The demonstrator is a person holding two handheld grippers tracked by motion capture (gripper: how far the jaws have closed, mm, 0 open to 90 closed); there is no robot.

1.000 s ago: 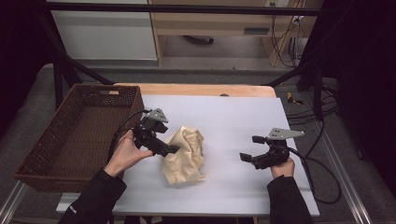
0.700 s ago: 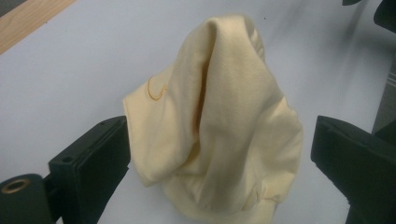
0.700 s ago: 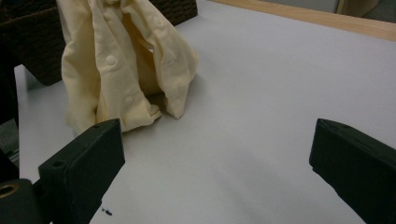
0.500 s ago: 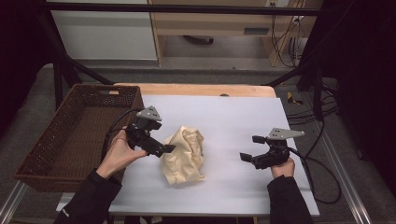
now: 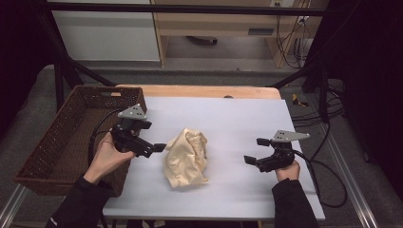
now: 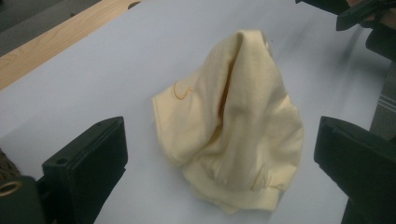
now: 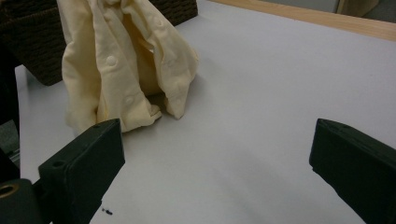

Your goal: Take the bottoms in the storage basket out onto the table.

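Garment (image 5: 186,156) lies mid-table, bare sheet (image 5: 237,114) around, basket (image 5: 62,137) left.

Basket: we see a brown wicker basket (image 5: 57,142) at the table's left edge.
Table: we see its pale sheet (image 5: 237,118), wooden strip (image 5: 199,91) behind.

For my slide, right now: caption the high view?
Pale yellow garment crumpled on the table between two open hand-held tools, basket alongside.

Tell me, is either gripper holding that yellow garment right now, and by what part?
Nothing is held. The left gripper stands open beside the yellow garment; the right gripper is open, well apart from it.
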